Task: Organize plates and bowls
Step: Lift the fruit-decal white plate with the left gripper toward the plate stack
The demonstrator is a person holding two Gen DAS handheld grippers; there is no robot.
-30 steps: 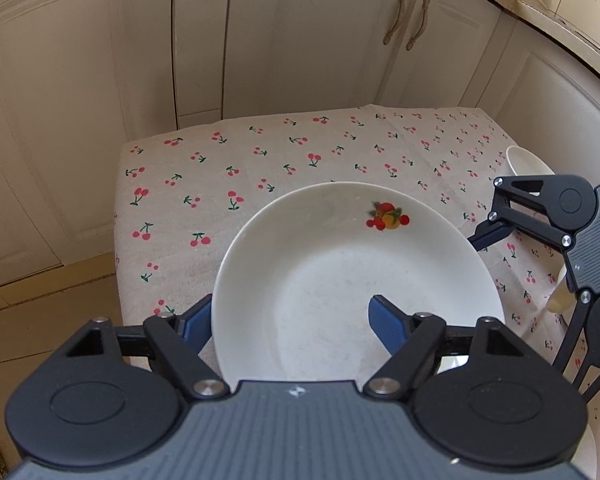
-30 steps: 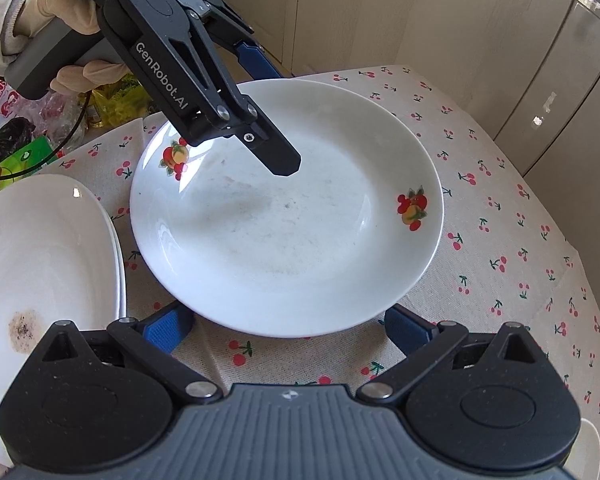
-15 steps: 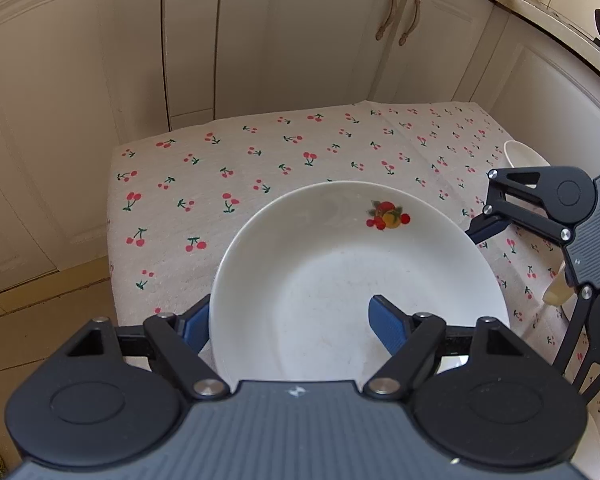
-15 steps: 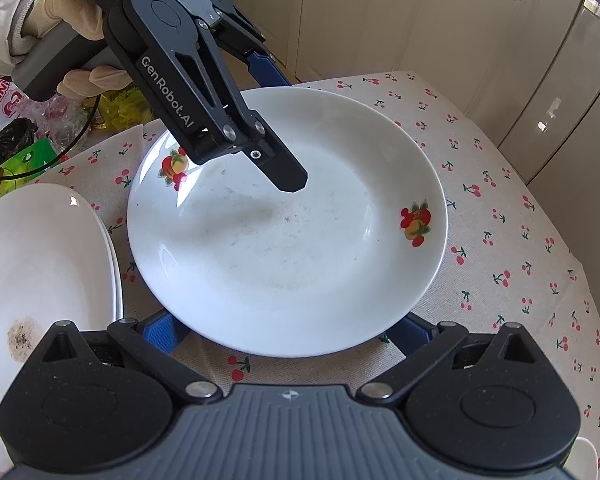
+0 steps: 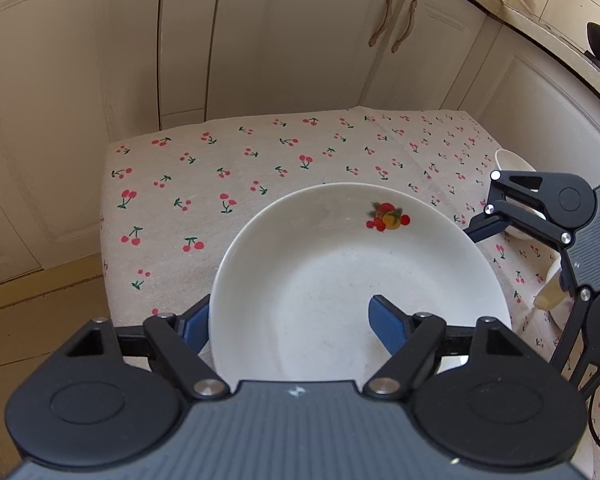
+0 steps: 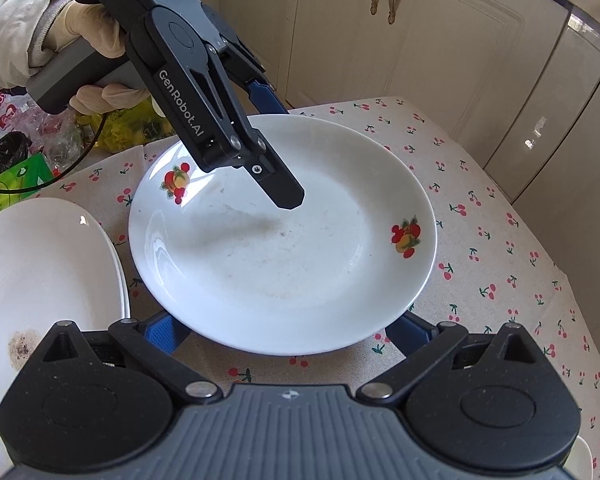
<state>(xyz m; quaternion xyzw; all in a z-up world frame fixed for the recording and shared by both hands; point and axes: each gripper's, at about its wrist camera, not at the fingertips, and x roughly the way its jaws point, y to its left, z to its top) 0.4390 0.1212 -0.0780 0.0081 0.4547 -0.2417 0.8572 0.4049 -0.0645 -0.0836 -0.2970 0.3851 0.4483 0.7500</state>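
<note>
White fruit-motif plate (image 6: 284,248), cherry-print tablecloth (image 6: 500,264)

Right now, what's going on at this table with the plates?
A person is working two handheld grippers on a white fruit-print plate over the cherry tablecloth. The left gripper has its jaws astride the plate's far rim, one finger over the inside; whether they pinch it is unclear. The right gripper reaches its open jaws under the near rim. A stained plate sits to the left.
</note>
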